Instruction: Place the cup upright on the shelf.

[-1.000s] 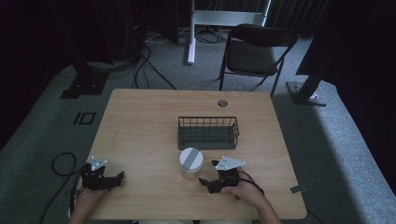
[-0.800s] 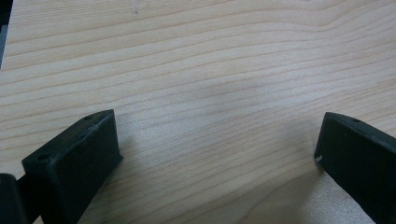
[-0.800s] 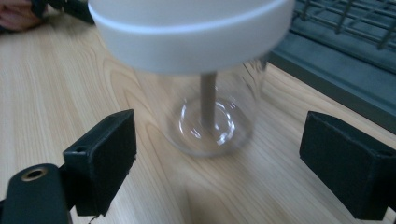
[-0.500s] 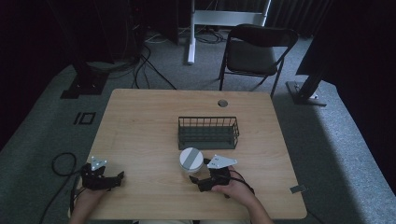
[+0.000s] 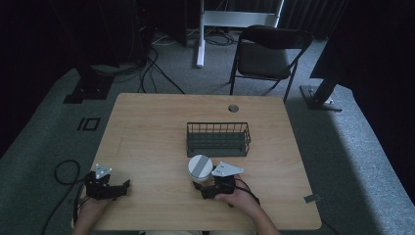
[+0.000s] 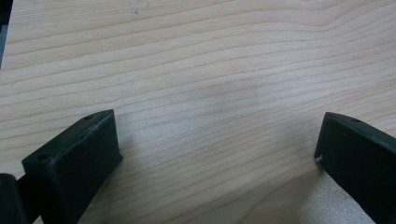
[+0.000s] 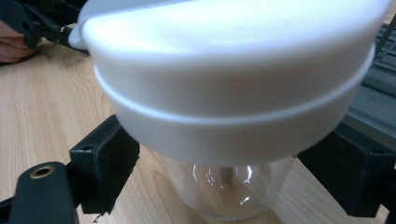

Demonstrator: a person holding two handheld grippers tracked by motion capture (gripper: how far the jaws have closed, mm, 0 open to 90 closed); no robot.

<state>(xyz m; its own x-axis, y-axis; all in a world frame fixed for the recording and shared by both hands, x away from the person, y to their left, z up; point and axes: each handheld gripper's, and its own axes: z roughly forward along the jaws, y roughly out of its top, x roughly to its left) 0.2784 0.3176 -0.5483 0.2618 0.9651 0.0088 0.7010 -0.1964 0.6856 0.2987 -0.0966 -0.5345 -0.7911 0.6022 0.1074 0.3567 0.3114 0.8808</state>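
Note:
A clear jar point(image 5: 200, 168) with a white lid point(image 7: 224, 70) stands upright on the wooden table point(image 5: 147, 132), just in front of a dark wire basket point(image 5: 218, 139). My right gripper point(image 5: 204, 185) sits at the jar's near side. In the right gripper view its jaws stand on either side of the jar's clear body point(image 7: 224, 191) below the lid, with small gaps, so the right gripper point(image 7: 219, 163) is open. My left gripper point(image 5: 122, 187) rests near the table's front left corner. In the left gripper view it point(image 6: 217, 140) is open over bare wood.
The wire basket looks empty and stands at the table's middle. A round cable hole point(image 5: 233, 108) lies near the far edge. Behind the table a folding chair point(image 5: 269, 49) stands on the carpet. A cable point(image 5: 63, 171) loops on the floor at the left.
My right gripper has moved left and forward up to the jar, and its jaws now straddle the jar's body. The left gripper has stayed in place.

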